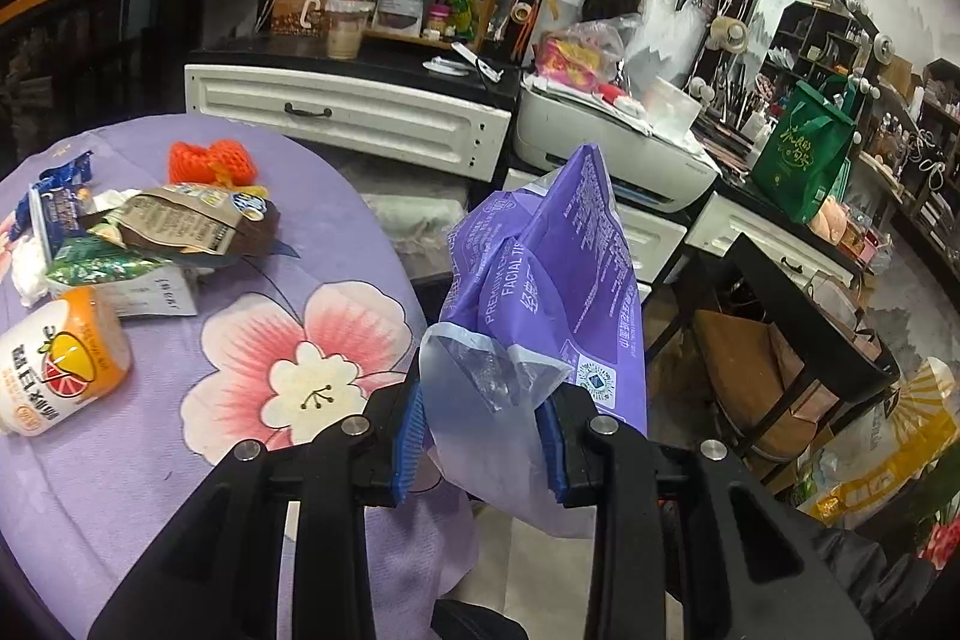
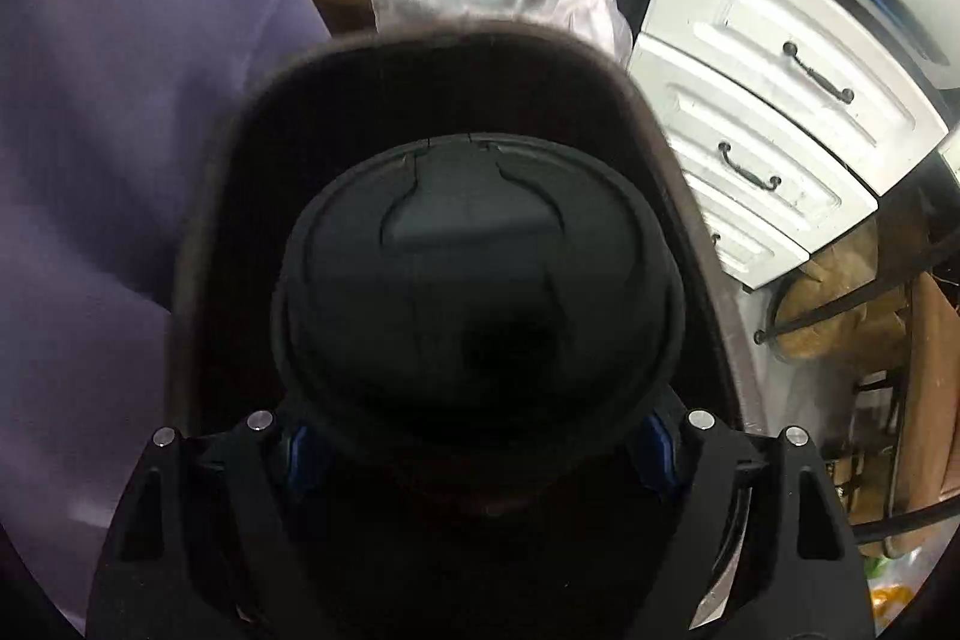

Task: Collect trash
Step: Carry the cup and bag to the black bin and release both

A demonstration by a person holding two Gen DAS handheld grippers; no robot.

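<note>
We've got the purple tissue wrapper pinched in the left gripper, fingers closed on its clear end, long axis running up and away from them, just off the purple-cloth surface. Right gripper holds a round black lid, fingers spread wide on its rim, w/ the dark bin opening right under it. Bin sits beside the surface, so left is nearer to the remaining trash pile.

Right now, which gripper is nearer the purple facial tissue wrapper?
Left. The left gripper is shut on the purple facial tissue wrapper. The right gripper is at a round black bin lid; no wrapper in its view.
</note>
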